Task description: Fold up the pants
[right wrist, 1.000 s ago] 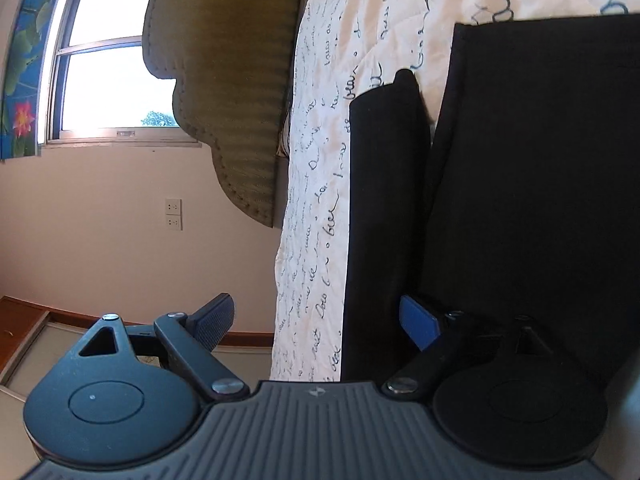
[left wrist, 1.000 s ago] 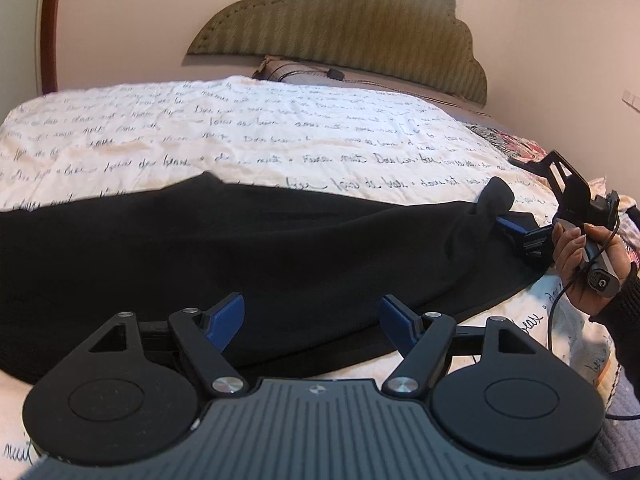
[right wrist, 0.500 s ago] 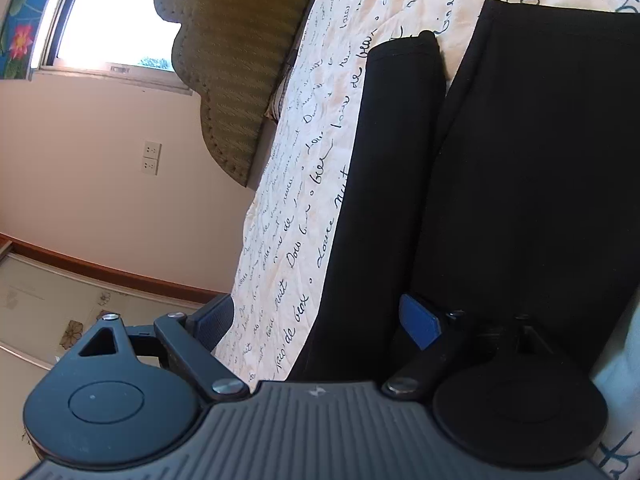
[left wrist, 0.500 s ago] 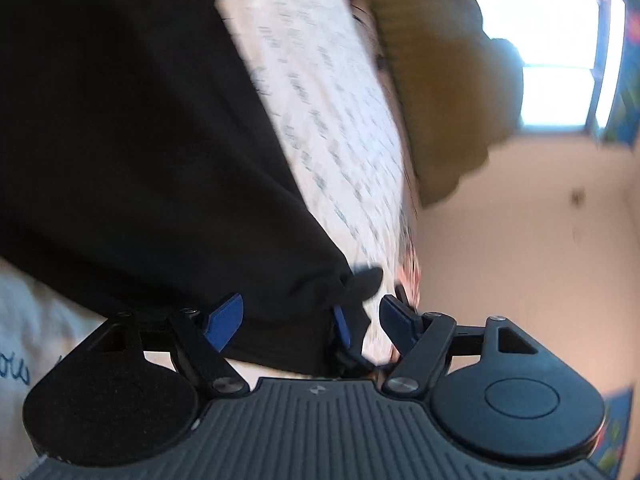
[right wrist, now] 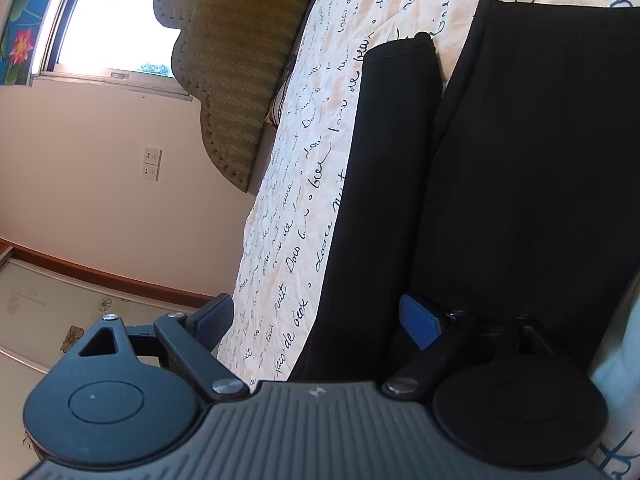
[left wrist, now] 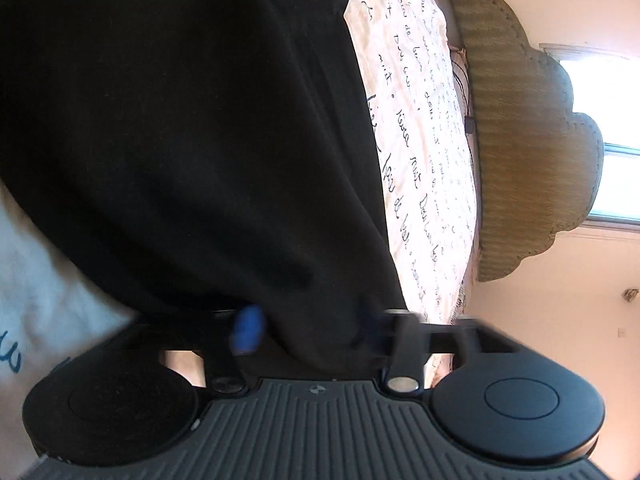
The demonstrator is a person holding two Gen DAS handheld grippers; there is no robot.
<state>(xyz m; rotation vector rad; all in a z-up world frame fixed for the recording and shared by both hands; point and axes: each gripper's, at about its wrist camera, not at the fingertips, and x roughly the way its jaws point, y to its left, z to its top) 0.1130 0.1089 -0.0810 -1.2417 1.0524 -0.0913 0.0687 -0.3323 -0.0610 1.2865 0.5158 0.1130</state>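
Observation:
Black pants (left wrist: 180,120) lie spread on a cream bedspread (left wrist: 420,140) printed with handwriting. My left gripper (left wrist: 310,332) is turned on its side at the near edge of the pants. Its jaws are closing and blurred, and a bunch of black cloth fills the gap between the blue pads (left wrist: 246,330). In the right wrist view the pants show as a narrow leg (right wrist: 392,160) beside a wider panel (right wrist: 540,160). My right gripper (right wrist: 316,324) stands wide open at that end, the narrow leg's near end lying between its fingers, not pinched.
An olive padded headboard (left wrist: 532,160) stands at the head of the bed, with a bright window (right wrist: 108,20) behind it. A dark cable (left wrist: 468,124) lies near the headboard. Wall sockets (right wrist: 152,162) and tiled floor (right wrist: 40,320) lie beyond the bed's side edge.
The left gripper rolled onto its side, moved in to the pants' edge, and its jaws narrowed onto the cloth. The right gripper rolled slightly and stayed open in place.

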